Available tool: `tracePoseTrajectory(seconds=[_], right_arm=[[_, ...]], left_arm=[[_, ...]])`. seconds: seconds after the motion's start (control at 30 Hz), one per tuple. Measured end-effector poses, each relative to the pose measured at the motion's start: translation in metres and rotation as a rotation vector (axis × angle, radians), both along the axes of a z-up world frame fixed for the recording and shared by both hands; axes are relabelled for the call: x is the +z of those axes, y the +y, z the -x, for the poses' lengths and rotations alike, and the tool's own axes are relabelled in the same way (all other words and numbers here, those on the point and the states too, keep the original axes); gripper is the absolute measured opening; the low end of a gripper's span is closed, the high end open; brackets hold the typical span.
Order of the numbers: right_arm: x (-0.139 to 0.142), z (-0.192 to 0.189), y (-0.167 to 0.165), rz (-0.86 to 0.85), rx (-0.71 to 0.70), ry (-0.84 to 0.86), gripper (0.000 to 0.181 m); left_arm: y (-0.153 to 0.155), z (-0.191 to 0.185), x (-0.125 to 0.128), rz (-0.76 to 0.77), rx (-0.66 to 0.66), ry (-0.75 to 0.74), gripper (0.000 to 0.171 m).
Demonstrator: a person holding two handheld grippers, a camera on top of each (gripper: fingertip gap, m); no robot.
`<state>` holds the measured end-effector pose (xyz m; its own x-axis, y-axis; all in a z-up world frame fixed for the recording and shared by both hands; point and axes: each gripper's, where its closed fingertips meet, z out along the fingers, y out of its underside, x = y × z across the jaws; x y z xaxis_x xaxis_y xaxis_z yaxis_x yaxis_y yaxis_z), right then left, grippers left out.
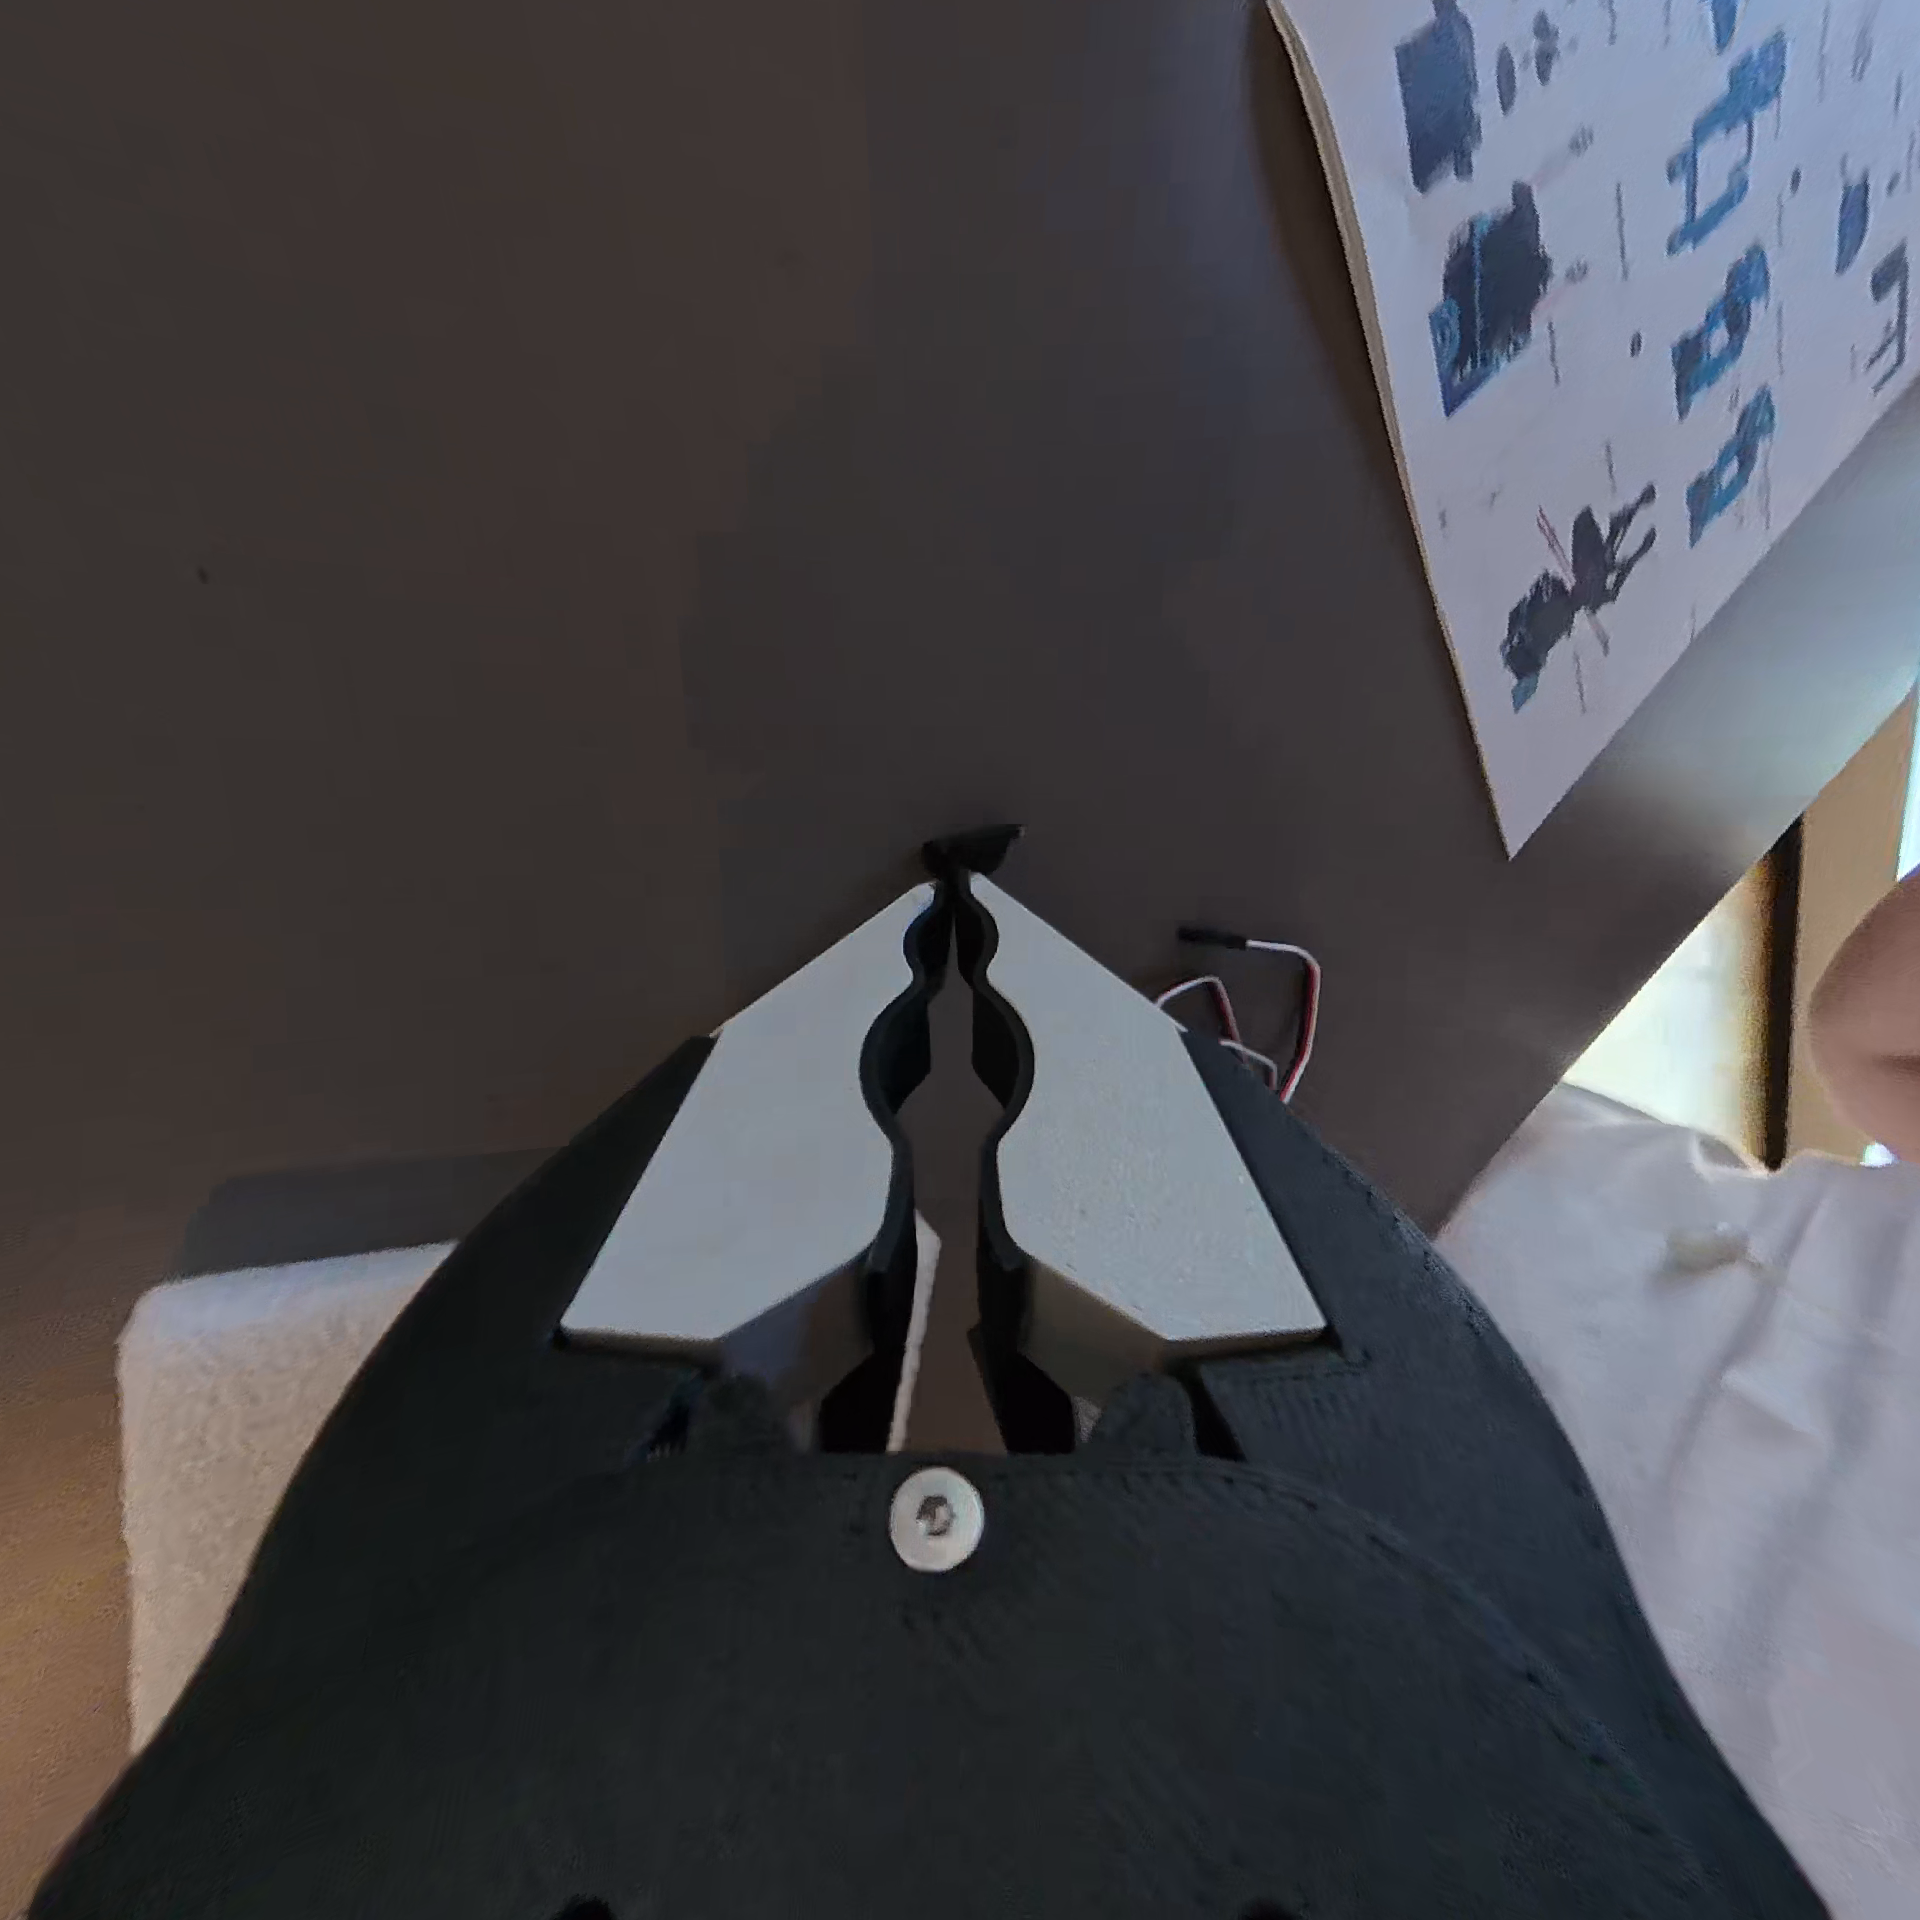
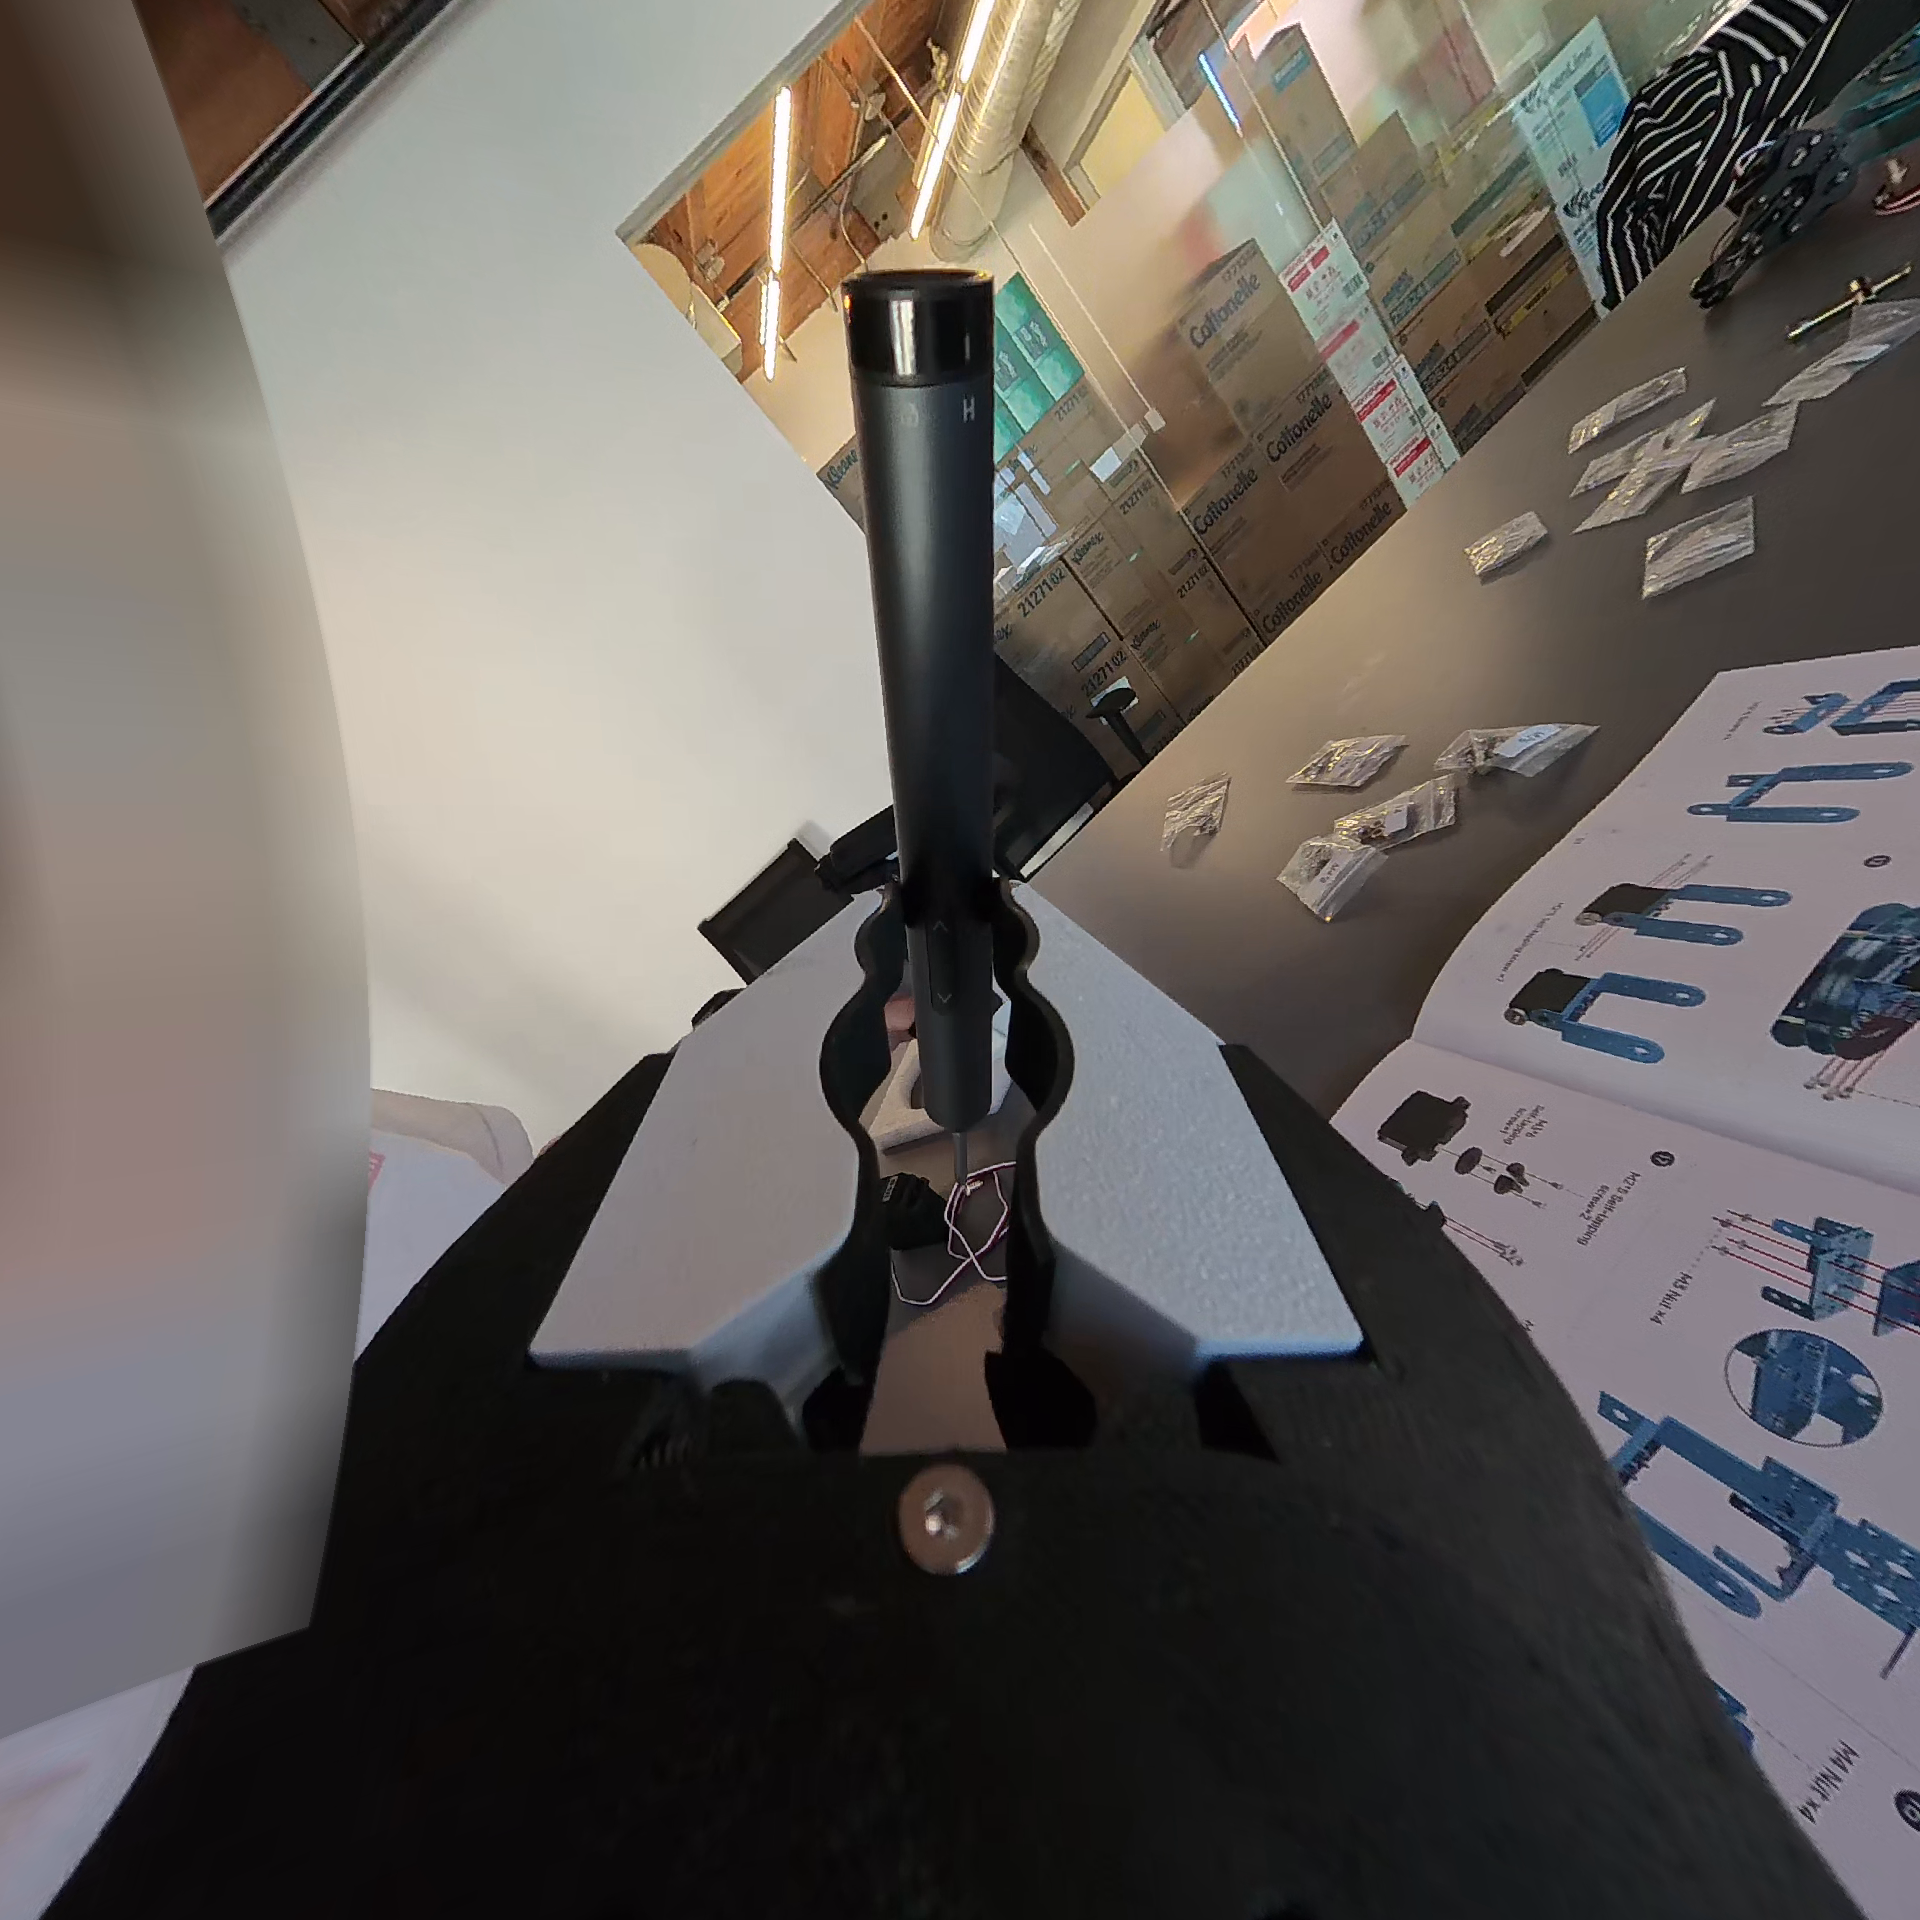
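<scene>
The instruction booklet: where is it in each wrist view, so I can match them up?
Left wrist view: instruction booklet at the upper right, lying on the dark table.
Right wrist view: it fills the right side, open, right of the screwdriver.
Shared landmark: the red-and-white wires.

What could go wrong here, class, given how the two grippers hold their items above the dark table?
1. The left gripper pinches a small black part only at its tips; it might slip out.
2. The right gripper clamps the tall electric screwdriver low on its body, so it may tilt.
3. The screwdriver's bit hangs near thin loose wires, which could snag.
</scene>
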<state>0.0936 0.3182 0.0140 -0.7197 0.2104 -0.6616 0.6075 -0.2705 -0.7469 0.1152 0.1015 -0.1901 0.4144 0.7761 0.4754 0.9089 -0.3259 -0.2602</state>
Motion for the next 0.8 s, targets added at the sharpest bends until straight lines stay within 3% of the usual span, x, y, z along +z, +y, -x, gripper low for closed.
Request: tracePoseTrajectory(seconds=[0.5,0.63,0.8], right_arm=[[0.005,-0.004,-0.010,-0.024,0.017,0.012,0.015],[0.005,-0.005,-0.010,-0.032,0.012,0.012,0.015],[0.007,-0.006,-0.010,-0.030,0.007,0.020,0.015]], left_arm=[[0.008,0.011,-0.001,0.054,-0.543,0.048,0.000],[0.015,0.015,0.000,0.024,-0.576,0.054,0.000],[0.012,0.018,0.002,0.004,-0.521,0.090,0.000]])
